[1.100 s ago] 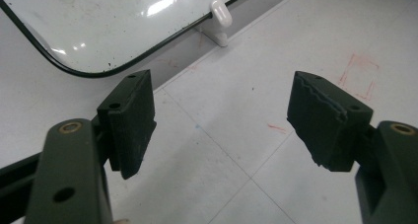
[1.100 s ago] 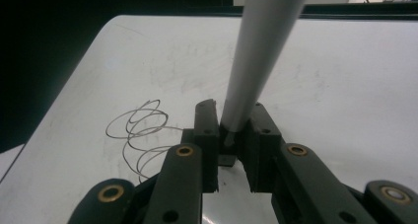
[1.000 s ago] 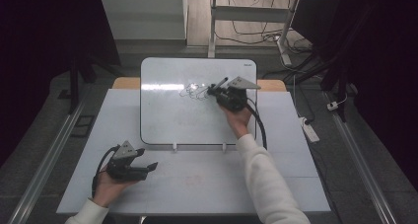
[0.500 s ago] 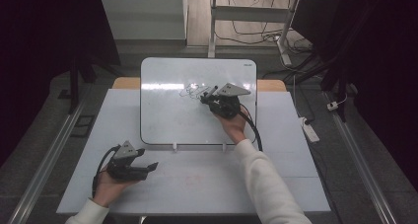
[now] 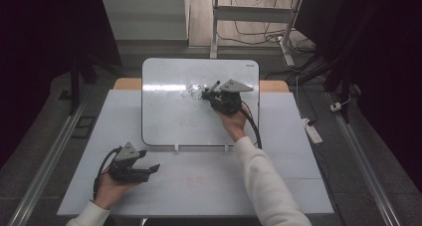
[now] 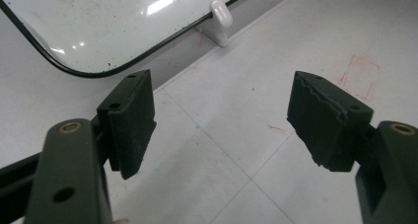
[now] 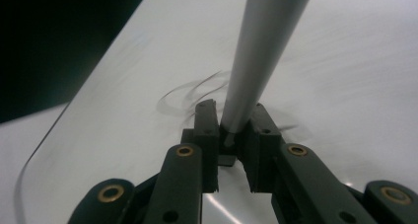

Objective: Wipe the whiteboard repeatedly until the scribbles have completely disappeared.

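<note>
**Marker held over the whiteboard scribbles**

The right gripper (image 5: pixel 215 92) is over the far right part of the whiteboard (image 5: pixel 169 121), which lies flat on the table (image 5: pixel 298 176). Its jaws are clamped on a grey marker (image 7: pixel 261 51); in the right gripper view the marker's barrel rises from between the two pads and leans away to the upper right. Dark scribbles (image 5: pixel 193 92) sit on the board just left of this gripper, and in the right gripper view the same looping lines (image 7: pixel 190 93) lie just beyond the jaw tips. Whether the marker's tip touches the board cannot be told.

The left gripper (image 5: pixel 149 169) rests in the person's hand at the near left of the table, just off the board's near left corner. Its jaws stand wide apart with nothing between them; in the left gripper view the pads (image 6: pixel 129 120) frame bare tabletop, with the board's rounded corner (image 6: pixel 98 31) and a small white clip (image 6: pixel 221 17) beyond them.
</note>
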Demonstrator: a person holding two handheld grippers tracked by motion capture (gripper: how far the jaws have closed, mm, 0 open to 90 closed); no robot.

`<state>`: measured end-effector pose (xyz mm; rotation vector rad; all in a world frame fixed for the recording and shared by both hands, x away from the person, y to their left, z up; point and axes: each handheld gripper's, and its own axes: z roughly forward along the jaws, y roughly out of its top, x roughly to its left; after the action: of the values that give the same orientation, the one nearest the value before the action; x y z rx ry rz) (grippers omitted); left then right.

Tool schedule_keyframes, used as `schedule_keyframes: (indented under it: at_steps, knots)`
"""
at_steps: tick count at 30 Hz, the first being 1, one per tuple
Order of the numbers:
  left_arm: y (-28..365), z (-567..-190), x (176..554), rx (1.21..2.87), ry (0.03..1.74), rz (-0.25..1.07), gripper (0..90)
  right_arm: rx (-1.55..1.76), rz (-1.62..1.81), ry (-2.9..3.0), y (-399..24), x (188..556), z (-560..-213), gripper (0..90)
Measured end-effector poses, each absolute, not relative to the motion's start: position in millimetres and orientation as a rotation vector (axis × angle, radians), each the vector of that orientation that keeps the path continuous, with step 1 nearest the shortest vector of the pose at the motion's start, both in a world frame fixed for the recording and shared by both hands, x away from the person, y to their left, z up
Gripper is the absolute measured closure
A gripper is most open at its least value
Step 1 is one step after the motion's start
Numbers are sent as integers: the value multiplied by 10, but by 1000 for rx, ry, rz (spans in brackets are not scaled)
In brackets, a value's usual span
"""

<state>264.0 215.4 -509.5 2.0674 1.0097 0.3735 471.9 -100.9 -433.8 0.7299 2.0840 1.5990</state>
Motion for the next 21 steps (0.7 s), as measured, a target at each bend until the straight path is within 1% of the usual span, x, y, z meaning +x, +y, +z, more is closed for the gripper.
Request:
schedule_keyframes:
  at_steps: [4,10,15,17,21]
  knots:
    - [2168,-5098,2649,2062,1012,370,272,826,1639,1997,-1134,4830,-4244,780]
    - [2157,-5104,2652,2072,1006,370,272,650,1544,2164,-864,4613,-4404,780]
    - [2161,-5084,2630,2061,1004,377,272,800,1595,1999,-1090,4800,-4250,780]
    - [2167,-5090,2642,2061,1006,373,272,831,1621,1980,-1125,4817,-4237,780]
    - [2163,-5103,2659,2071,1007,371,272,702,1578,2121,-907,4651,-4378,780]
